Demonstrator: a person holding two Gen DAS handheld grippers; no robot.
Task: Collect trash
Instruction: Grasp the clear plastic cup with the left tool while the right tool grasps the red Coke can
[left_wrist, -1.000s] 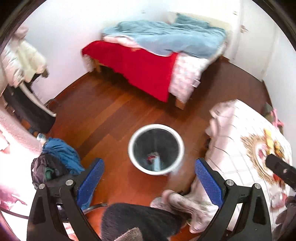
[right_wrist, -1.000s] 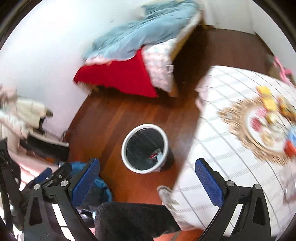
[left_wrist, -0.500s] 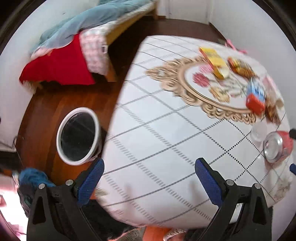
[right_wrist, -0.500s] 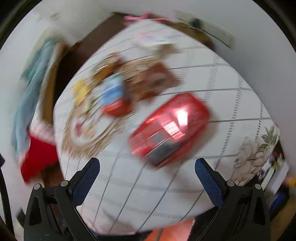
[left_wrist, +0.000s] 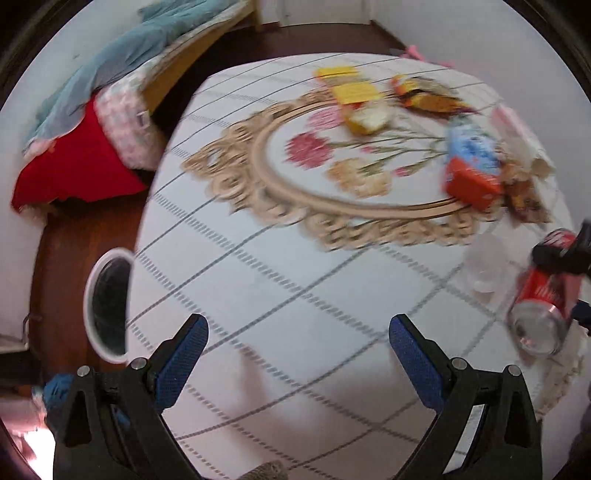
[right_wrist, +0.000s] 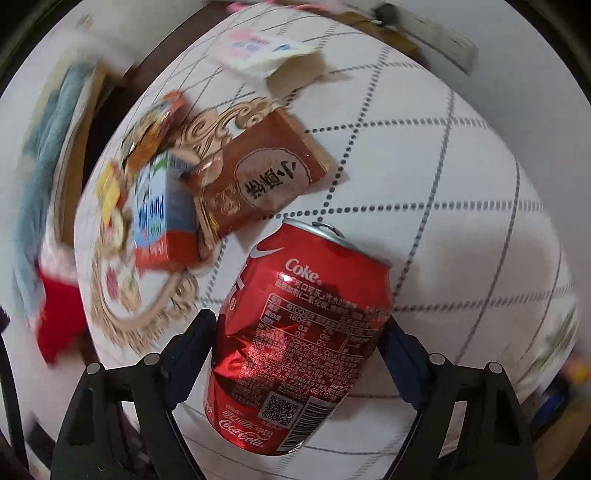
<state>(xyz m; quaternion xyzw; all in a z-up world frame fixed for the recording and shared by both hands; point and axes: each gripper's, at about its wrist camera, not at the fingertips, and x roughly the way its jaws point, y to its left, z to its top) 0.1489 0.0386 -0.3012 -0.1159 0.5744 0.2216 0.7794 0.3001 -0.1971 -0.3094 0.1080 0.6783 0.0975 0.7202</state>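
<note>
A dented red Coke can (right_wrist: 299, 339) lies on its side on the white tablecloth, between the fingers of my right gripper (right_wrist: 299, 332). The jaws stand wide on either side of the can; I cannot tell if the pads touch it. In the left wrist view the can (left_wrist: 543, 306) lies at the table's right edge with part of the right gripper over it. My left gripper (left_wrist: 297, 354) is open and empty above the near part of the table. The waste bin (left_wrist: 107, 302) stands on the floor to the table's left.
On the table (left_wrist: 295, 280) lie a brown snack packet (right_wrist: 266, 173), a blue and red milk carton (right_wrist: 162, 218), a yellow wrapper (left_wrist: 354, 96), an orange wrapper (left_wrist: 428, 96) and a clear plastic cup (left_wrist: 484, 266). A bed (left_wrist: 92, 122) stands beyond.
Both grippers swung from the floor bin up over the table. The right gripper closed in on the Coke can, which now sits between its fingers.
</note>
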